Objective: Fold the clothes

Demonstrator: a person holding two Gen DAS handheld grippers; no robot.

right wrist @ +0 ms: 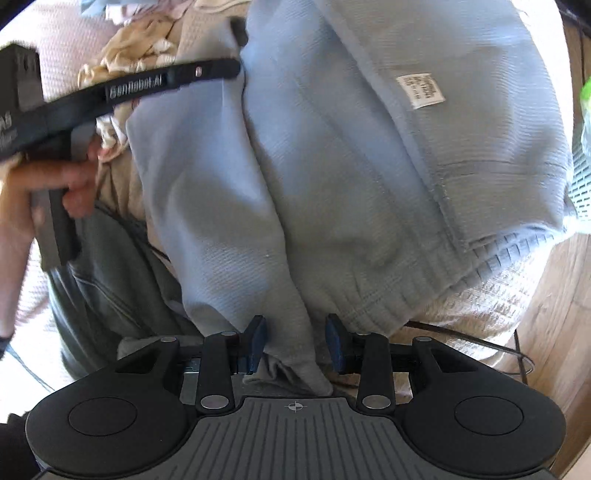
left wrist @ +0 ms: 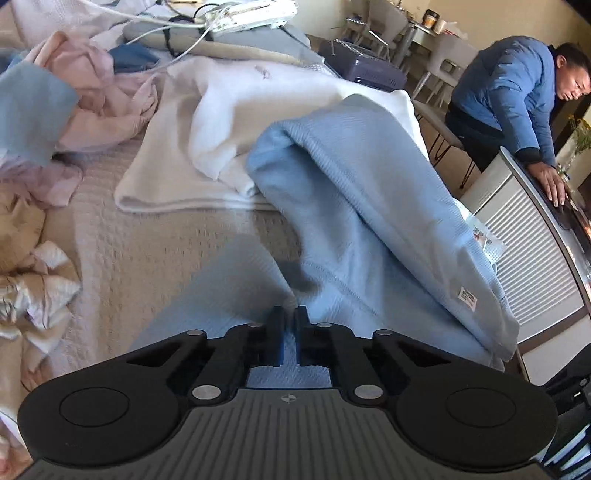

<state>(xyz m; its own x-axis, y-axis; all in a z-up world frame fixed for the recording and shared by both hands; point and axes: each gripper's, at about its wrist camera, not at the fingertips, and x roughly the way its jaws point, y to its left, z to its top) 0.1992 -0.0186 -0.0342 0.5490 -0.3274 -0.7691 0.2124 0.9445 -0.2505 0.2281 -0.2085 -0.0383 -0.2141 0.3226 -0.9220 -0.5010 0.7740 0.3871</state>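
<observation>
Left wrist: bystander, right wrist: garment label

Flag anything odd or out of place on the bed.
A white power strip with trailing cables lies among the laundry at the bed's far end. The light blue knit garment shows its sewn-in labels, so it looks inside out.

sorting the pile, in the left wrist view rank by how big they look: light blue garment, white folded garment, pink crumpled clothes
1. light blue garment, though it lies nearest the camera
2. white folded garment
3. pink crumpled clothes, partly covered, so unsure
</observation>
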